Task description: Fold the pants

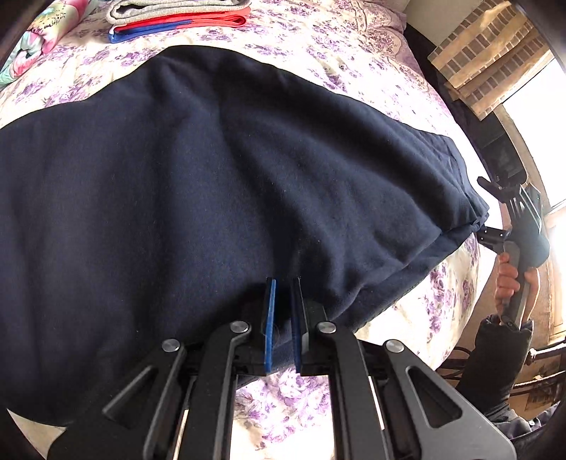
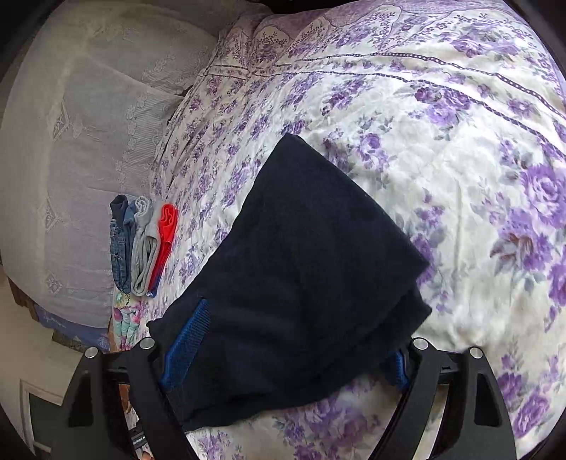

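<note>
Pants (image 1: 219, 184) of dark navy fleece lie spread across the flowered bedspread (image 1: 357, 53) in the left wrist view, filling the middle of the picture from 9 o'clock to 3 o'clock. The left hand-held gripper (image 1: 284, 325) sits at 6 o'clock, its two blue-padded fingers drawn close together and pinching the near edge of the cloth. At 3 o'clock the right hand-held gripper (image 1: 490, 219) meets the far corner of the garment, with a bare hand (image 1: 513, 279) around its grip; whether its fingers are closed there cannot be told from this view. A pile of folded clothes (image 1: 180, 17), grey over red and blue, rests on the bed at 12 o'clock, well apart from the garment. A brick-patterned curtain (image 1: 484, 56) hangs at 2 o'clock beside a bright window.

In the right wrist view the same dark garment (image 2: 304, 269) lies folded on the bedspread (image 2: 442, 141), reaching from the centre down to 6 o'clock. The right hand-held gripper (image 2: 290, 357) stands wide open, one blue pad at 7 o'clock and the other at 5 o'clock, with the cloth's near end lying between and over them. The pile of folded clothes (image 2: 141, 244), with jeans added, lies at 9 o'clock beside a pale lace pillow (image 2: 88, 124).
</note>
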Motion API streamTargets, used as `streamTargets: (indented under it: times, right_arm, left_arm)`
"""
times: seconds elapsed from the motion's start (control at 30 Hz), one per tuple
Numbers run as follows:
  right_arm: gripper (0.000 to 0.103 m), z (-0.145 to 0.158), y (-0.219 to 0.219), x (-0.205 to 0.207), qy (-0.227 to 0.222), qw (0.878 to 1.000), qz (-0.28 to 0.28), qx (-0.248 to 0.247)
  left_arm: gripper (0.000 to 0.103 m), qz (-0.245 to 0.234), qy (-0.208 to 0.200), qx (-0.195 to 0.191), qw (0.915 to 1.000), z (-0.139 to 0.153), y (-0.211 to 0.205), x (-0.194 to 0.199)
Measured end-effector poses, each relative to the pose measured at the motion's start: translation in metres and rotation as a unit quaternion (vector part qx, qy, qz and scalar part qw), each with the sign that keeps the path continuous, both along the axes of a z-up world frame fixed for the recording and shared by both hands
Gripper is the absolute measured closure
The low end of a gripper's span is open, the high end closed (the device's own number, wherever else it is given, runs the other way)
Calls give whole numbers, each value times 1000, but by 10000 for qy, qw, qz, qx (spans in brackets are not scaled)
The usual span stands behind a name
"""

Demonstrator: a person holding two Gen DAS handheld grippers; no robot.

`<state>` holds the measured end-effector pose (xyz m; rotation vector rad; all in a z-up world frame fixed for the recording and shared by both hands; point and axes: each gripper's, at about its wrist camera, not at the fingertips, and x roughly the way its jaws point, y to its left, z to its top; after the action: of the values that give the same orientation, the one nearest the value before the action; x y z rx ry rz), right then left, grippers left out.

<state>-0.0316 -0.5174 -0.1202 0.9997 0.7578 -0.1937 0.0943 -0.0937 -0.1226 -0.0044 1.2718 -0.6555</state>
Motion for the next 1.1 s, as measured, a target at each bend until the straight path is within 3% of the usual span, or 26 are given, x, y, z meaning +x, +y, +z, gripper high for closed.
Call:
streamTargets:
  times: [0.03,0.07,0.37,0.47,0.6,0.7,0.87,1.1]
  right_arm:
    - [78,1,-4,1,73,9997,-113,-194]
    - [87,-1,-10,0,-21,9998,-157,-91]
    - [87,-11,-12,-2,117,9987,-30,-492]
    - [88,-11,-11,-3,126,9981,25,-600]
    - [87,-13,-12,-5,84,9982,61,-599]
    - [87,-13,-12,-5,110,9982,75,-593]
    - [87,-12,-12,-4,193,9984,75,-533]
    - [87,-11,-11,-1,245,9975,148,-639]
  left_arm:
    - [96,7,-3,10,10000,0,0,-1]
    - [96,14,-6,22,10000,0,1,-1]
    - [97,-106,-268,464,9985,8,-14,-13]
    - [98,-376,-99,-26,9992,32,-28,-17]
    - [98,-593,-434,-504,9960,75,-72,-22]
    - [98,-694,-550,-675,9938,86,-122,-18]
    - [98,-916,-392,-369,9943,57,-203,-12]
    - [98,-919,261,-351,9948,4,-239,-6]
